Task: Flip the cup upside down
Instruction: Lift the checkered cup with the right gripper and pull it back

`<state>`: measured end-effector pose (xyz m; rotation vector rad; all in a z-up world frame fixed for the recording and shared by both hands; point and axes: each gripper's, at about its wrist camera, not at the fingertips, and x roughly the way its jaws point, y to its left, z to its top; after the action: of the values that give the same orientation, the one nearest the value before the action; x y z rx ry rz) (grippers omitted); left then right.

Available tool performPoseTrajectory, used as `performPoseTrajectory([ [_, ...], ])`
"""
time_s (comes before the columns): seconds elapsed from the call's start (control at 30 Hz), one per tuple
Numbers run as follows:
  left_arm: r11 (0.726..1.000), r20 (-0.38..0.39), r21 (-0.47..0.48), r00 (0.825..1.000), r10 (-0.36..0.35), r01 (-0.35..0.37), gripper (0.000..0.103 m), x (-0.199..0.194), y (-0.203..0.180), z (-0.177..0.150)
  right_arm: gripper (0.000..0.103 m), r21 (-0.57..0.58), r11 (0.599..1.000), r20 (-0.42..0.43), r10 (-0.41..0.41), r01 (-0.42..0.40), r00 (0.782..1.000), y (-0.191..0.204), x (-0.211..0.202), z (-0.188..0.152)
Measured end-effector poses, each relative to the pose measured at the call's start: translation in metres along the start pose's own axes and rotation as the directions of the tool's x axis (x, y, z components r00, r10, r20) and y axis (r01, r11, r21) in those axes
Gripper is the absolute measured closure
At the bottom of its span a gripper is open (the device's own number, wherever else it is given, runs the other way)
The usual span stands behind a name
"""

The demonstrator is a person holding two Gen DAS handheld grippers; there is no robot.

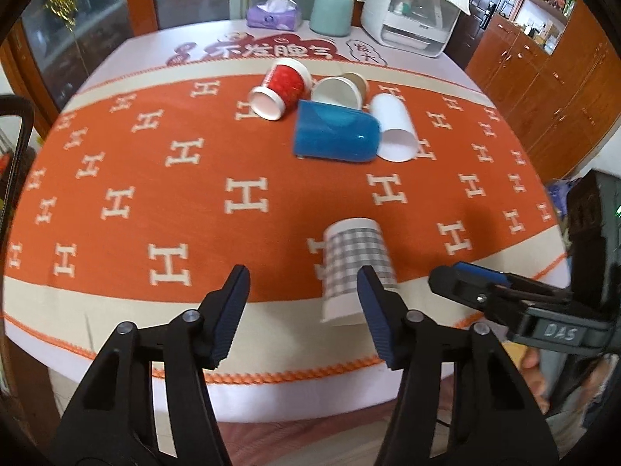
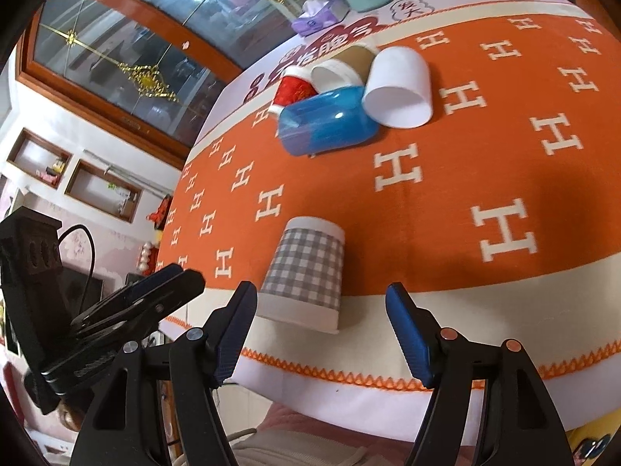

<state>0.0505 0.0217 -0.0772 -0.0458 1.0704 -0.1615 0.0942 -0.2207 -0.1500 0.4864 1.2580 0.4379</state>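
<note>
Checked cup [image 2: 304, 272] stands inverted near table's front edge [image 2: 388, 369]; left gripper [image 1: 302, 310] and right gripper [image 2: 322, 322] wide apart, empty, apparently released.

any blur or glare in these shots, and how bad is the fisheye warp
Left wrist view: the grey-checked paper cup is slightly motion-smeared, and the orange H-patterned tablecloth bulges like a dome. Right wrist view: sharper but tilted, with a glare spot on the translucent blue plastic cup.
</note>
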Motion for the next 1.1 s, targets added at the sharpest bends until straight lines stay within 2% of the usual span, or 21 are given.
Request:
performPoseTrajectory([
  [0.3,0.997,0.039,0.013,0.996,0.080,-0.081,0.056,0.017,0.009,-0.007,0.033,-0.008,1.000,-0.064,0.000,-0.001,0.998,0.009,0.023,0.009],
  [0.47,0.995,0.036,0.015,0.995,0.094,-0.095,0.064,0.031,0.016,-0.009,0.033,-0.001,1.000,-0.104,0.000,-0.001,0.995,0.010,0.040,0.020],
  [0.77,0.996,-0.006,-0.020,0.996,0.091,-0.091,0.064,0.061,0.030,-0.010,0.033,0.010,1.000,-0.161,-0.006,0.008,0.987,0.013,0.067,0.029],
  [1.1,0.989,0.053,-0.051,0.989,0.141,-0.138,0.064,0.071,0.048,-0.007,0.033,0.045,0.999,-0.214,0.024,-0.015,0.977,0.007,0.088,0.035],
])
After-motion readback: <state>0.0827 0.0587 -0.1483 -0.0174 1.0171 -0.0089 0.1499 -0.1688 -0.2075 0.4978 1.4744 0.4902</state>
